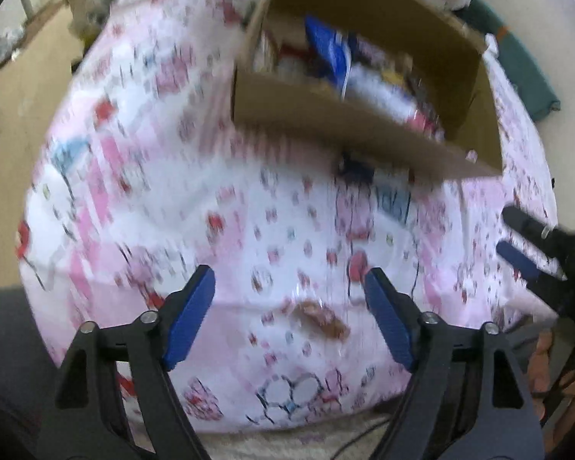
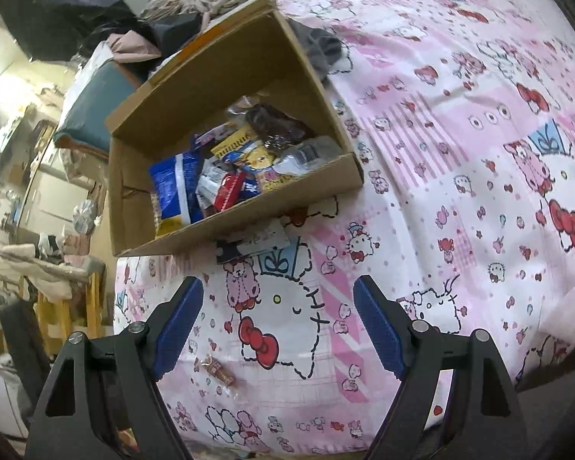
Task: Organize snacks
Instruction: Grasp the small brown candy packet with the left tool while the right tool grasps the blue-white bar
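Both views look forward along their own blue-padded fingers and down onto the pink cartoon-print bedsheet (image 2: 460, 153). The left view is blurred by motion. Both share the open brown cardboard box (image 1: 326, 115) (image 2: 249, 214) and the small brown wrapped snack (image 1: 320, 316) (image 2: 220, 370) lying near the fingers.

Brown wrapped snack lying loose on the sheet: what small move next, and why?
Probably lower the left hand-held gripper onto the brown wrapped snack. Its jaws are open and empty with the snack between them, while the other snacks already sit in the cardboard box. The left view is blurred, so go slowly.
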The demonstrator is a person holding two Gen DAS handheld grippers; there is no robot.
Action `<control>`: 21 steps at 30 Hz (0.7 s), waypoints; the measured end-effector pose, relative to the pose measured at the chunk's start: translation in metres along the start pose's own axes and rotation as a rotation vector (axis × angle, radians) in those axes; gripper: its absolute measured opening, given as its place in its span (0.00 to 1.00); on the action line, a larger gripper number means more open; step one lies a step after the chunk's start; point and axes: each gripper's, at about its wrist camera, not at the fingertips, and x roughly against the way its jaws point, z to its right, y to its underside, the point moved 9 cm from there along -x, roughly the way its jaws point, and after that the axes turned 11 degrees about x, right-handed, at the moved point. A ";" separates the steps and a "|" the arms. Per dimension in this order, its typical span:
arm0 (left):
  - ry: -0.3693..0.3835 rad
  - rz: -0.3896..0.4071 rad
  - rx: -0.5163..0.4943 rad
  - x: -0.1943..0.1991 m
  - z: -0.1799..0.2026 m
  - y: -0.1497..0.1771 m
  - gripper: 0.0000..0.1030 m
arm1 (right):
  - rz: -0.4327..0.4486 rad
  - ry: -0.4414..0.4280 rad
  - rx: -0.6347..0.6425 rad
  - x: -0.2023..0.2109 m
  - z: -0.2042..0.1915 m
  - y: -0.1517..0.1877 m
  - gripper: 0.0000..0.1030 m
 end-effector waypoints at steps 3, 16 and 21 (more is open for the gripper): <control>0.000 -0.079 0.021 -0.018 0.004 0.016 0.56 | -0.005 0.003 0.001 -0.002 -0.001 -0.001 0.81; -0.059 -0.158 -0.170 -0.059 0.035 0.038 0.16 | 0.002 0.015 0.023 -0.004 -0.004 -0.005 0.81; -0.054 -0.109 -0.197 -0.043 0.040 0.031 0.12 | -0.024 0.019 0.025 -0.012 -0.004 -0.002 0.81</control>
